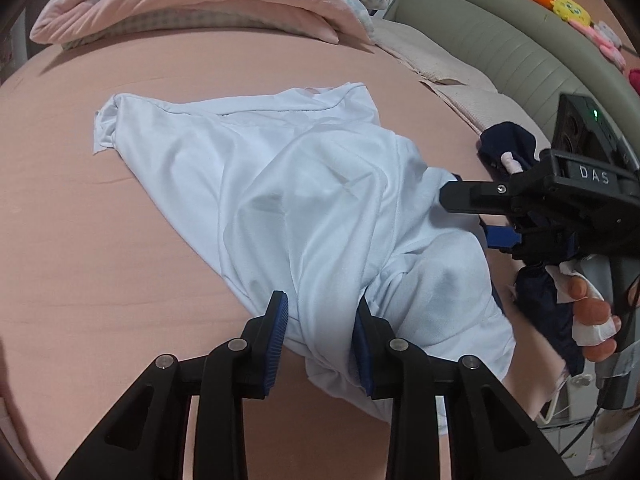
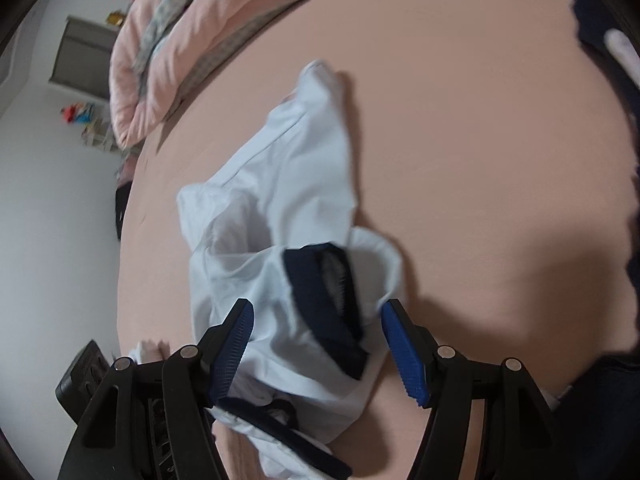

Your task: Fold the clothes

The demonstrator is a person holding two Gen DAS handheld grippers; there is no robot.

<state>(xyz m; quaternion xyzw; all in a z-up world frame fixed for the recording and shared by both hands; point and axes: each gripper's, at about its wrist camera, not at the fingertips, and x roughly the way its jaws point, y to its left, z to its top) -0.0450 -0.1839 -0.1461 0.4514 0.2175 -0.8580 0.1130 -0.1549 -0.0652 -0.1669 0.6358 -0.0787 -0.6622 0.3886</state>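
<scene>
A crumpled white shirt [image 1: 280,200] with a dark navy collar [image 2: 324,312] lies on the pink bed sheet [image 1: 100,200]. My left gripper [image 1: 320,344] has its blue-padded jaws partly closed around a bunched fold of the shirt near its lower edge. My right gripper [image 2: 320,344] is open, its jaws straddling the shirt at the collar. In the left wrist view the right gripper [image 1: 464,216] reaches into the shirt's right side, held by a hand with taped fingers [image 1: 592,320].
A folded pink quilt [image 1: 200,4] lies at the far end of the bed. A grey-green padded headboard [image 1: 500,48] with plush toys [image 1: 568,8] runs along the right. Dark navy clothing [image 1: 508,140] lies by the right edge of the bed.
</scene>
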